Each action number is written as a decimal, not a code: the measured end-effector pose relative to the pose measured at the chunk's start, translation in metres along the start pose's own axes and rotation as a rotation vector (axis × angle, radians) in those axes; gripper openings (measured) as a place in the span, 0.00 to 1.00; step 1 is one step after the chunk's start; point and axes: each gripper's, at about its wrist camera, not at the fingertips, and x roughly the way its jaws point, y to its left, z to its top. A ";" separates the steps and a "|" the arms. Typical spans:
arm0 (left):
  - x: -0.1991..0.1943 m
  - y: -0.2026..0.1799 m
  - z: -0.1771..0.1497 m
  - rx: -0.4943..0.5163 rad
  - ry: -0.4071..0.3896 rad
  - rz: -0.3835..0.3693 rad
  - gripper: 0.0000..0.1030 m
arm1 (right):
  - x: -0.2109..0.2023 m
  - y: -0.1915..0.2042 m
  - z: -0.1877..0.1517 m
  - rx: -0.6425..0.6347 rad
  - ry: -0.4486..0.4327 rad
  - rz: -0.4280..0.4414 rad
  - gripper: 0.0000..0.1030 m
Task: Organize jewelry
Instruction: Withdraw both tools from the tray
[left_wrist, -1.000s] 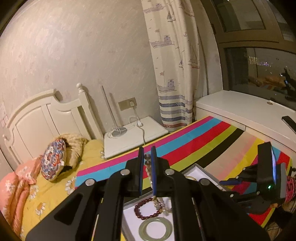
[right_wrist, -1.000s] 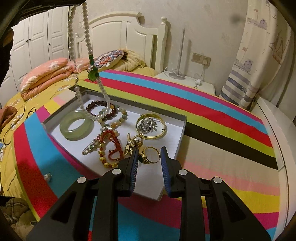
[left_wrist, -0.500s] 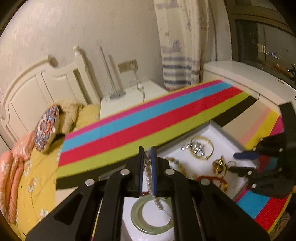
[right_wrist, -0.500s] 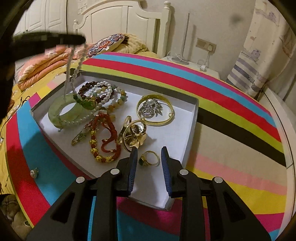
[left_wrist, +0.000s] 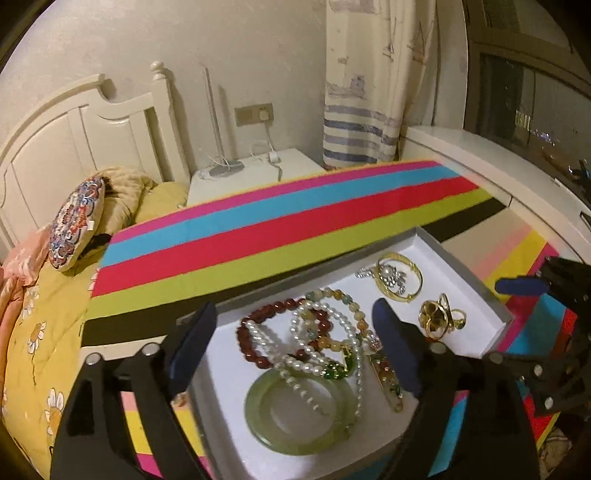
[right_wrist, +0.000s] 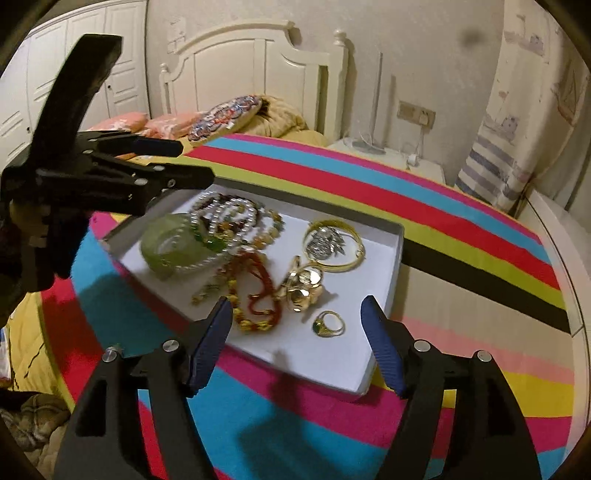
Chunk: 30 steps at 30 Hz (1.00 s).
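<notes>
A white tray (left_wrist: 469, 295) (right_wrist: 332, 350) of jewelry sits on the striped cloth. A pearl necklace (left_wrist: 306, 354) (right_wrist: 221, 210) with a green pendant lies in it, draped over a jade bangle (left_wrist: 266, 424) (right_wrist: 162, 251) and a dark red bead bracelet (left_wrist: 247, 343). My left gripper (left_wrist: 291, 328) (right_wrist: 181, 162) hovers just above them, its jaws opening, touching nothing. My right gripper (right_wrist: 295, 314) (left_wrist: 524, 286) stands over the tray's near edge, jaws opening, nothing gripped. A gold flower ring (right_wrist: 303, 288) and a green-stone ring (right_wrist: 327, 323) lie below its fingers.
A gold bangle (right_wrist: 343, 266) with a silver brooch, a red and gold bracelet (right_wrist: 258, 295) and a hairpin also lie in the tray. The striped cloth (left_wrist: 295, 221) covers a bed with a yellow quilt (left_wrist: 33, 332). A nightstand (left_wrist: 251, 177) and a white ledge (left_wrist: 498, 162) stand beyond.
My left gripper came down to the tray and opened, leaving the pearl necklace lying over the bangle and beads. The right gripper's jaws spread wide apart.
</notes>
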 end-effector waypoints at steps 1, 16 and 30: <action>-0.005 0.002 0.001 -0.003 -0.009 0.004 0.88 | -0.003 0.001 -0.001 -0.001 -0.006 0.003 0.73; -0.120 0.040 -0.085 -0.126 -0.160 0.199 0.98 | -0.036 0.012 -0.034 0.060 -0.029 0.064 0.75; -0.112 0.052 -0.179 -0.186 -0.040 0.237 0.98 | -0.003 0.097 -0.042 -0.130 0.081 0.179 0.75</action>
